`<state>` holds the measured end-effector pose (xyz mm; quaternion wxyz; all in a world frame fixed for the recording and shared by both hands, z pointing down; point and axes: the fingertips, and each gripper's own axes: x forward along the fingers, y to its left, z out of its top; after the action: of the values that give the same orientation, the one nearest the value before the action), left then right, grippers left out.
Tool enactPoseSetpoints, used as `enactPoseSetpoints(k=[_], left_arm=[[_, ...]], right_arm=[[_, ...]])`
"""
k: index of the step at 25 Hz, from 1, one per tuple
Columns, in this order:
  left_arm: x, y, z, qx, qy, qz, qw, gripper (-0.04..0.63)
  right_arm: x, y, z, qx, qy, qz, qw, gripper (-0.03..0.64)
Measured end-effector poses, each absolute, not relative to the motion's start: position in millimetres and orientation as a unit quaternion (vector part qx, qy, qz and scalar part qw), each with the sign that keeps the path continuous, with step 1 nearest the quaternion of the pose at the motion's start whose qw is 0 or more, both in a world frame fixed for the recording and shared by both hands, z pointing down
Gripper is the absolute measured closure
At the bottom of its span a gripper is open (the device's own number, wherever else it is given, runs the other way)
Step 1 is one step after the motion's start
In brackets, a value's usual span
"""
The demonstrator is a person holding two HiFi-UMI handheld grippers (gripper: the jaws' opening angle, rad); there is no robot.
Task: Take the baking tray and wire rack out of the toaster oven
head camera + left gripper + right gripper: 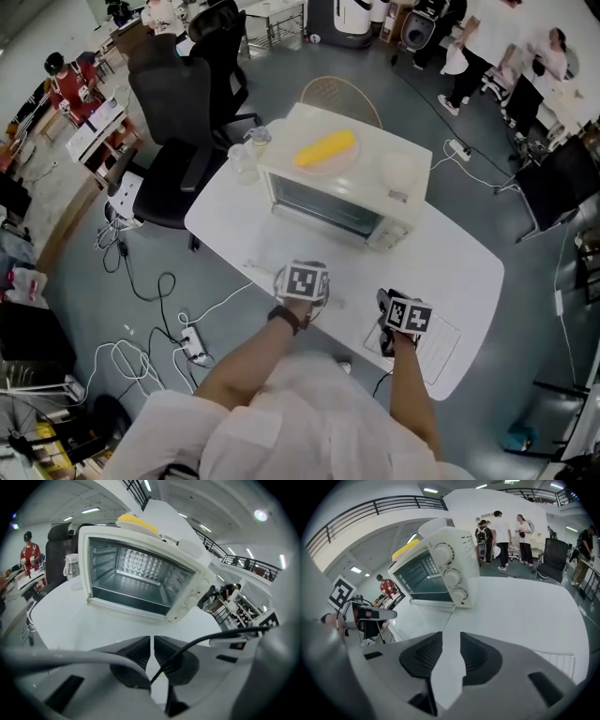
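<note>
The toaster oven (342,202) stands in the middle of the white counter (459,262), nearer its far edge, with a yellow item on a plate (326,150) on top. The wire rack (439,343) lies flat on the counter by its near right corner, just beside the right hand-held gripper (449,651), whose jaws stand apart with nothing between them. The left hand-held gripper (153,646) is over the near edge facing the oven front, its jaws almost together and empty. I cannot make out the baking tray.
</note>
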<state>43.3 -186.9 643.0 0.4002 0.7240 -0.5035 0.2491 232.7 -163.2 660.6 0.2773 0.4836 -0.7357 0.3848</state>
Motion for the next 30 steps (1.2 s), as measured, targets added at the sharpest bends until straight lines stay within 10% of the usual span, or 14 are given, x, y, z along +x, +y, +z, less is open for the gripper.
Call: enactPoseSetpoints(k=[14,30], left_arm=[[-156.3,-233.7,653.4,0.687,-0.550,0.247,0.405,0.568],[-167.8,-272.4,646.4,0.734,-0.495,0.267,0.380,0.497]], right_arm=[[61.2,-237.3,674.1,0.416,-0.782,0.278,0.372,0.482],[1.7,-334.7,679.0,0.331,-0.772,-0.012,0.542,0.456]])
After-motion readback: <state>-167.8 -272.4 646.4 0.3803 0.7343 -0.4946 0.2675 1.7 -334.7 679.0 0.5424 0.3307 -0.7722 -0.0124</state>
